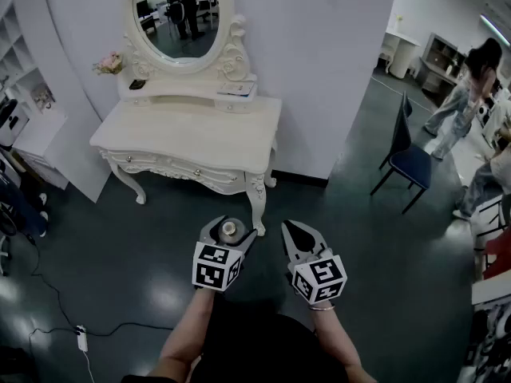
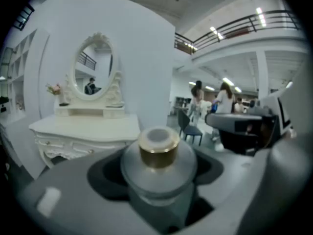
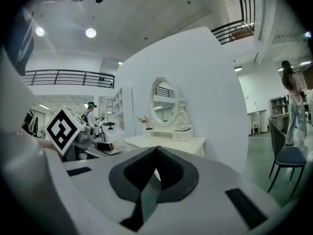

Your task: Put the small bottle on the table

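Observation:
The small bottle (image 1: 231, 229), frosted glass with a gold collar and a white top, sits between the jaws of my left gripper (image 1: 230, 233). That gripper is shut on the bottle's round body (image 2: 159, 156), with the jaws spread wide around it. It hovers above the dark floor, just in front of the white dressing table (image 1: 192, 134), near its right front leg. My right gripper (image 1: 291, 228) hangs beside it to the right, shut with nothing in it; its dark pads (image 3: 168, 173) meet at the tip. The table (image 3: 166, 142) stands ahead of both grippers.
An oval mirror (image 1: 180, 14) and a small shelf stand on the table's back. A blue chair (image 1: 411, 162) is at the right, and people (image 1: 467, 86) stand beyond it. White shelving (image 1: 32, 94) is at the left. A cable (image 1: 80, 337) lies on the floor.

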A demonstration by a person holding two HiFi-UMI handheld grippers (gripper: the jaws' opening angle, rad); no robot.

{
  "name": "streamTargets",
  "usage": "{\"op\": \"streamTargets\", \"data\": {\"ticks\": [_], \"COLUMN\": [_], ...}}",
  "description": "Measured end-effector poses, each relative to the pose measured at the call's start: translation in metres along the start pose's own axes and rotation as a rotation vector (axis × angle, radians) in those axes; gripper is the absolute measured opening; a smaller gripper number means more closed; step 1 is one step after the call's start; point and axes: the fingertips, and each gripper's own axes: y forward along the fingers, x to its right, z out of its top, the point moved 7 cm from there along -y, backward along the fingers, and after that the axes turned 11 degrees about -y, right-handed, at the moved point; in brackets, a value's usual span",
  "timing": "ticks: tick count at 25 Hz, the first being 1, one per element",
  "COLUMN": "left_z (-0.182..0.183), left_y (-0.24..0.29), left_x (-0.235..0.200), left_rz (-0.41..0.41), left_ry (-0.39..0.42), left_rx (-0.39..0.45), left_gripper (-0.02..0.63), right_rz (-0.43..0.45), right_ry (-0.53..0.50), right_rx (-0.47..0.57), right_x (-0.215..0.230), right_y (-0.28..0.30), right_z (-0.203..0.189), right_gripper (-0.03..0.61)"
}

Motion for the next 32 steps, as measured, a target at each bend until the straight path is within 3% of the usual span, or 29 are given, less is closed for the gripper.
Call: {"op": "streamTargets", "data": {"ticks": [21,32], "left_z": [0.007,0.038], "left_y": [0.013,0.069], "left_x": [0.008,-0.026], "left_rz": [0.025,0.028], "left_ry": [0.001,-0.001], "left_rx": [0.008,-0.008], "left_gripper": [0.341,0.341], "right_rz": [-0.024,-0.043], "right_ry": [0.025,0.044], "right_rx": [0.013,-0.011], "right_x": [0.024,0.063], "right_y": [-0.013,0.033], "right_z": [-0.006,-0.011], "right_gripper": [0.005,0.005]}}
